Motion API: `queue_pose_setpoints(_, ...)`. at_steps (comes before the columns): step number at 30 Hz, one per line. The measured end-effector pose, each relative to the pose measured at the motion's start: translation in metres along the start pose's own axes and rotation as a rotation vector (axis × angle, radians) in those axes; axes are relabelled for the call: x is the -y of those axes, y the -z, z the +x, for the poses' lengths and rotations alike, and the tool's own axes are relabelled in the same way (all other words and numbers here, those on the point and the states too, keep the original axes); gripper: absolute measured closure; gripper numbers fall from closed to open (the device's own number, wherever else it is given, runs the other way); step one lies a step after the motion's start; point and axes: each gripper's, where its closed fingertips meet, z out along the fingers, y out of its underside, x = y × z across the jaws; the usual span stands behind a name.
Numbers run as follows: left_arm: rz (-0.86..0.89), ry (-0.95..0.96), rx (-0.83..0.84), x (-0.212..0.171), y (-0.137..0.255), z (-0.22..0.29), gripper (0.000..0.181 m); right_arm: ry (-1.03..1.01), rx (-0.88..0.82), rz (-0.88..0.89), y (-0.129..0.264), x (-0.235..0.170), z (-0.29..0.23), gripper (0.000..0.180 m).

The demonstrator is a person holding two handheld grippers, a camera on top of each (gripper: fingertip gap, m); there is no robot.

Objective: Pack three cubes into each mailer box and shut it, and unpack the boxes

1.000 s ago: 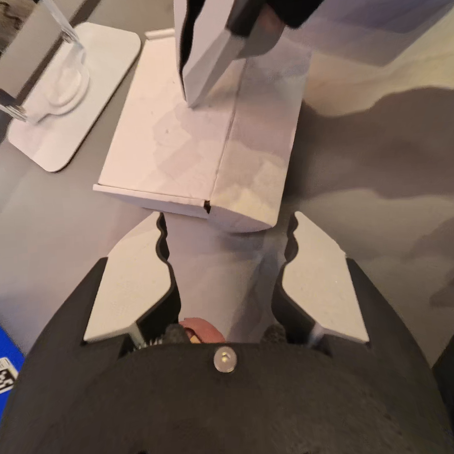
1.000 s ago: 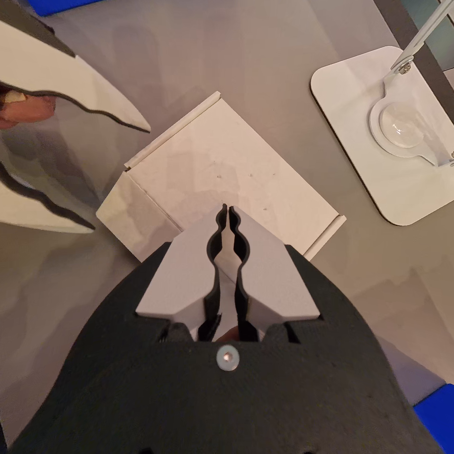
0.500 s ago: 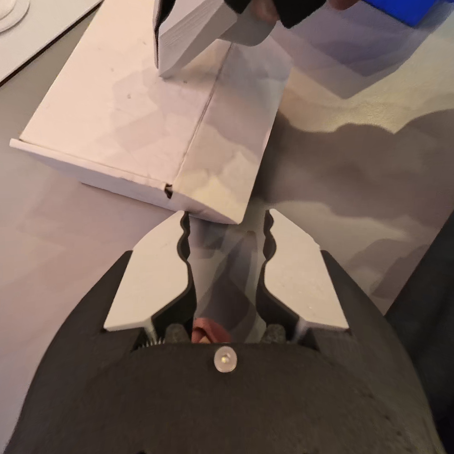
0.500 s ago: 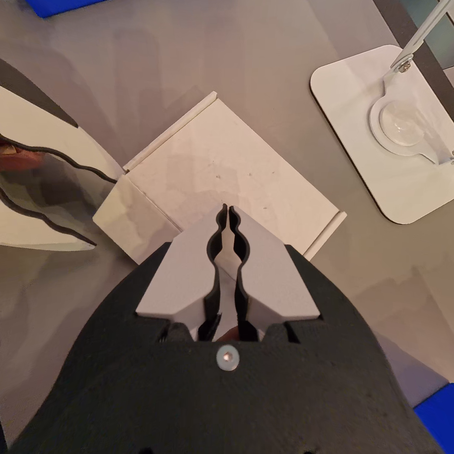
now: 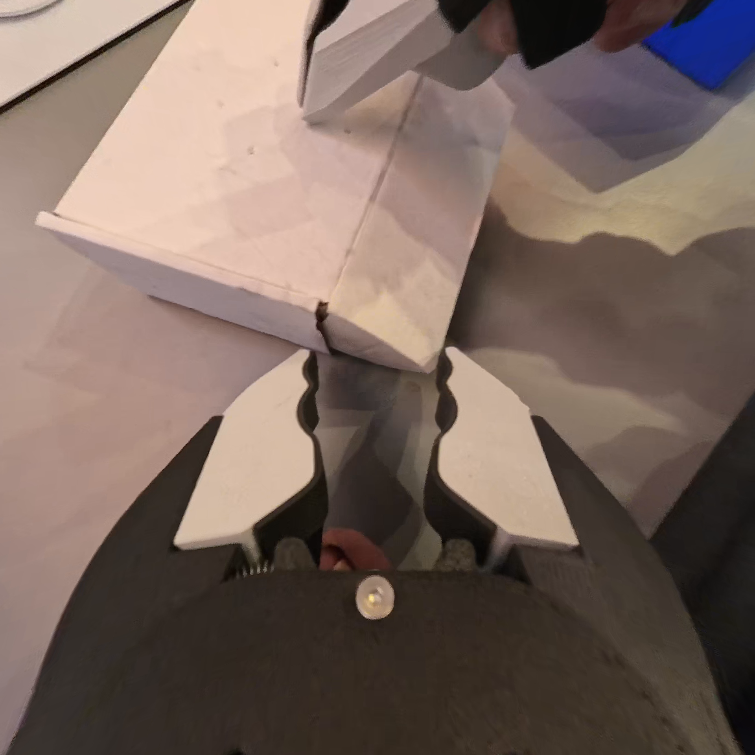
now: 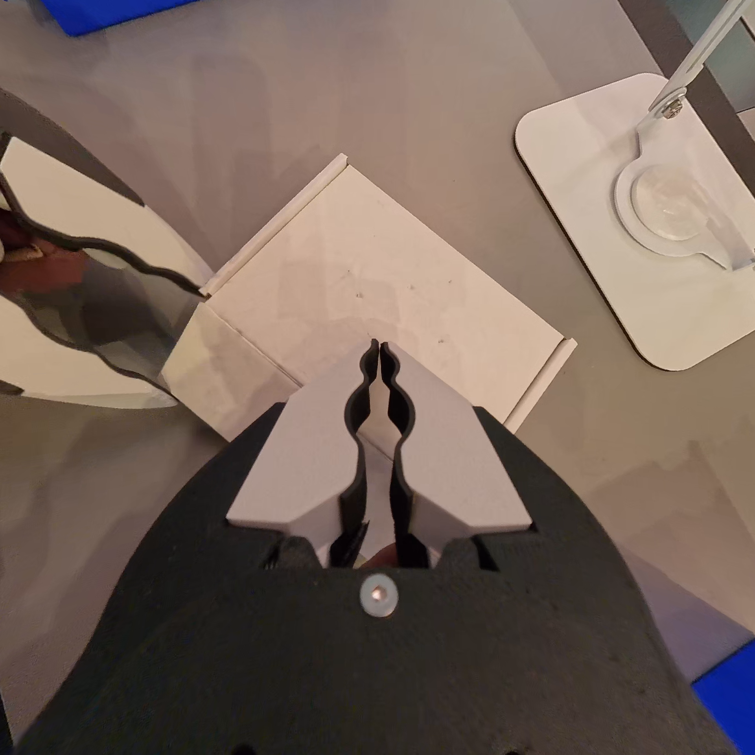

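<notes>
Mailer box (image 6: 367, 278) lies closed on grey table (image 6: 367, 81); right gripper (image 6: 376, 347) clenched atop it, left gripper (image 5: 378, 359) released.

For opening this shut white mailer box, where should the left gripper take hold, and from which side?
Grip the front flap at its near end on the mailer box, coming low from the corner facing the open left gripper. The shut right gripper sits over the lid, so only that slanted flap is free.

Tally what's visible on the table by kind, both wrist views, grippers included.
White mailer box, shut: 1
Grippers: 2, the left gripper open at the box corner, the right gripper shut over the lid
White stand base: 1
Blue items, partly cut off: 2, and
Total: 6
</notes>
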Motion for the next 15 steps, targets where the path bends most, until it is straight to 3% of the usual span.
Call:
queue_pose_setpoints(5, 0.012, -0.038, 0.054, 0.000, 0.002, -0.007, 0.115, 0.023, -0.009, -0.007, 0.003, 0.000, -0.001, 0.180)
queue_pose_setpoints(7, 0.015, -0.046, 0.054, -0.001, 0.004, -0.009, 0.113, 0.009, -0.012, 0.008, 0.008, 0.001, 0.000, 0.163)
queue_pose_setpoints(9, 0.027, -0.064, 0.034, 0.001, 0.005, -0.007, 0.112, -0.042, -0.046, 0.018, 0.022, -0.002, 0.009, 0.130)
queue_pose_setpoints(12, 0.023, -0.067, 0.011, 0.003, 0.007, -0.006, 0.110, -0.179, -0.108, 0.086, 0.055, -0.007, 0.030, 0.113)
queue_pose_setpoints(15, 0.036, -0.054, -0.006, 0.006, 0.006, -0.007, 0.112, -0.288, -0.056, 0.016, 0.062, -0.038, 0.025, 0.098)
